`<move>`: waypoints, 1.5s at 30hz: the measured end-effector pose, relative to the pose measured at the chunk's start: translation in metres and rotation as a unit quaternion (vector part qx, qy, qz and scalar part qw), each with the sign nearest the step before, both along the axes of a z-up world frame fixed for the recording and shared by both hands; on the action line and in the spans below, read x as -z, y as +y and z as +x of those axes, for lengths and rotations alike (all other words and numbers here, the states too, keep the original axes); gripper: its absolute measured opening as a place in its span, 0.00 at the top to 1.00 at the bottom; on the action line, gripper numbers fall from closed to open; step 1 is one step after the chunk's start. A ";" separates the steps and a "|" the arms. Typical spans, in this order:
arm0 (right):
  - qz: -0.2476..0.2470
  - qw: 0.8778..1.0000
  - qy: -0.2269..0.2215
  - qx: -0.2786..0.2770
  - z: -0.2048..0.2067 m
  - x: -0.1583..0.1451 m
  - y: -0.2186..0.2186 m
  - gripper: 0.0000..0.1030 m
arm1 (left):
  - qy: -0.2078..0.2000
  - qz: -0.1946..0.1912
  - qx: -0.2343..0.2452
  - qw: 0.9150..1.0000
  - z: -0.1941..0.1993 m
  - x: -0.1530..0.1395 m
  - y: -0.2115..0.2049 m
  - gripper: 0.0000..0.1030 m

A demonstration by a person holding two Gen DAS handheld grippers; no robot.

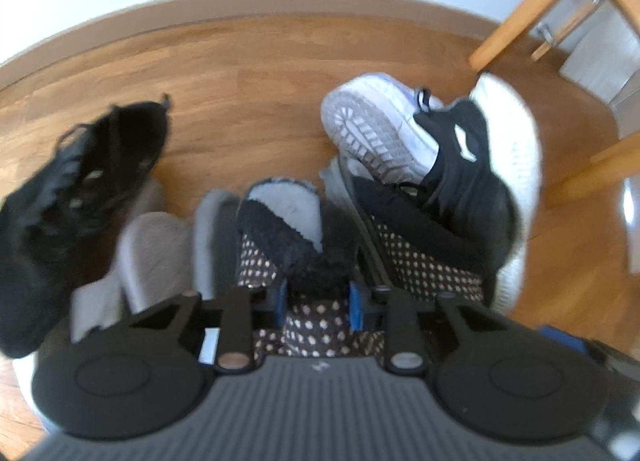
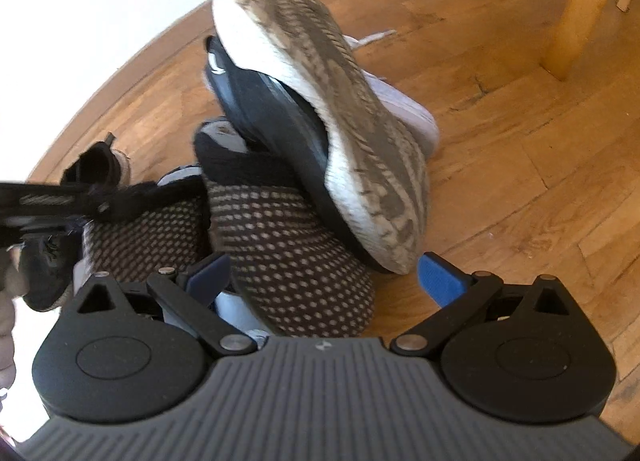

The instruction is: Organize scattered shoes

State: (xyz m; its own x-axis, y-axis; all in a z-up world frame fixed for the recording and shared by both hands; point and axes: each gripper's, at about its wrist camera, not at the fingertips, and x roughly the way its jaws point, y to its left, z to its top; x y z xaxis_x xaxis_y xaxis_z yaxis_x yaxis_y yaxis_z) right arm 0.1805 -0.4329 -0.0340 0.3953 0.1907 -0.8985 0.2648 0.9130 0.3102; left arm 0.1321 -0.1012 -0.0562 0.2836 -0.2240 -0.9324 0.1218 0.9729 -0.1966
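Left gripper (image 1: 318, 293) fingers clamped on dotted slipper's (image 1: 316, 325) fuzzy collar; right gripper (image 2: 324, 279) fingers apart. Lift slowly, clear of sneaker pile (image 1: 432, 141).

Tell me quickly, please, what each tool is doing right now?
Left tool: closed on the fuzzy black collar of a dotted slipper.
Right tool: open, holding nothing, above the other dotted slipper.

1. We see a brown, glossy wood-plank floor (image 2: 520, 149).
2. We see a dotted brown knit slipper (image 2: 288, 253) with a fuzzy black collar.
3. We see a black sneaker's rough, worn white sole (image 2: 340, 101).
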 end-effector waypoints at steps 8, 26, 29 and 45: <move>0.013 0.992 -0.080 -0.101 0.012 -0.041 0.070 0.01 | -0.063 0.021 -0.016 0.998 -0.012 -0.085 0.103 0.75; 0.087 0.950 -0.045 -0.295 0.021 -0.040 0.331 0.01 | -0.042 -0.029 -0.356 0.933 -0.011 0.048 0.412 0.69; 0.093 0.945 -0.044 -0.310 0.012 -0.025 0.362 0.01 | -0.004 -0.047 -0.395 0.917 -0.020 0.099 0.433 0.68; 0.001 0.926 -0.131 -0.354 0.036 0.024 0.540 0.01 | -0.048 0.026 -0.343 0.938 -0.116 0.031 0.493 0.25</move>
